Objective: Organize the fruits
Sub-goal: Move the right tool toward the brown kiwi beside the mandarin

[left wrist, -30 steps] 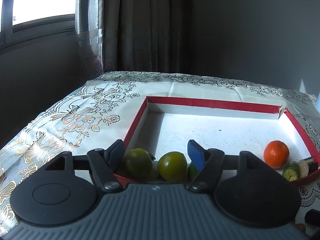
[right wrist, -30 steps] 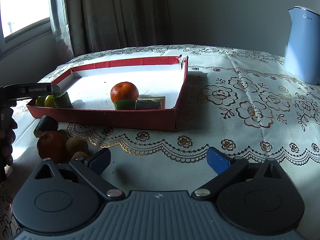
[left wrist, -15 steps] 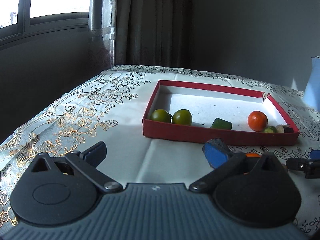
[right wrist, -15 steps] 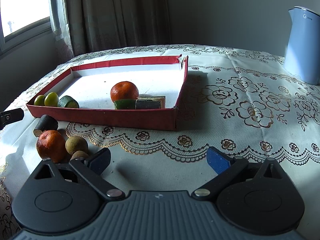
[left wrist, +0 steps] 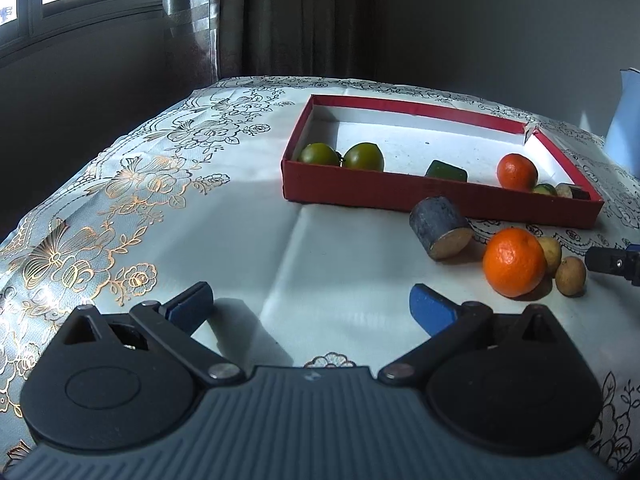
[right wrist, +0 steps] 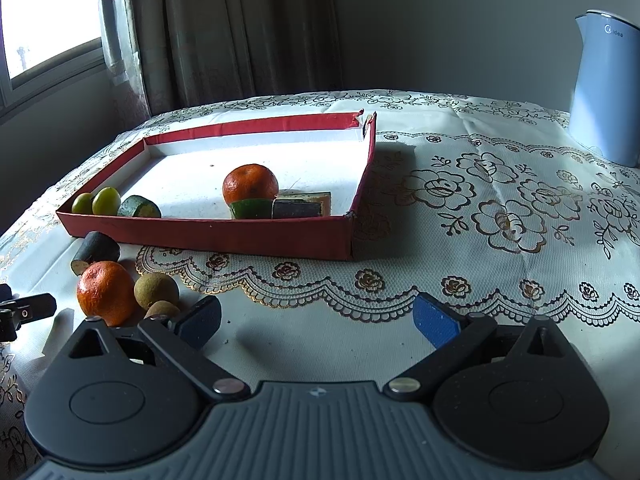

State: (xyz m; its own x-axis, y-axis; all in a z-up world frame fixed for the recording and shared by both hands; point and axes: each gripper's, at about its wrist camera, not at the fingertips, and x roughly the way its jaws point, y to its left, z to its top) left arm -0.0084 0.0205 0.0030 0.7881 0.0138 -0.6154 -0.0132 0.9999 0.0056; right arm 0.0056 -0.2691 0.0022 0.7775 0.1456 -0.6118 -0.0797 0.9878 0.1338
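A red tray (left wrist: 436, 196) (right wrist: 208, 232) with a white floor holds two green fruits (left wrist: 340, 156) (right wrist: 96, 202), a green chunk (left wrist: 446, 170) (right wrist: 140, 208), an orange (left wrist: 517, 171) (right wrist: 250, 184) and some cut pieces (right wrist: 280, 208). In front of the tray lie a dark cylinder piece (left wrist: 440, 226) (right wrist: 94, 252), a loose orange (left wrist: 514, 262) (right wrist: 106, 293) and two small brown fruits (left wrist: 570, 276) (right wrist: 156, 290). My left gripper (left wrist: 310, 308) is open and empty, left of the loose fruit. My right gripper (right wrist: 316, 318) is open and empty too, just right of that fruit.
A pale blue kettle (right wrist: 604, 92) stands at the back right of the flowered tablecloth (right wrist: 480, 208). A window and dark curtains lie behind the table. The cloth's left edge (left wrist: 80, 184) drops off near the wall.
My left gripper has drawn back from over the tray's near left corner and its fingers have spread wider. The green chunk now lies in the tray. The right gripper has stayed put.
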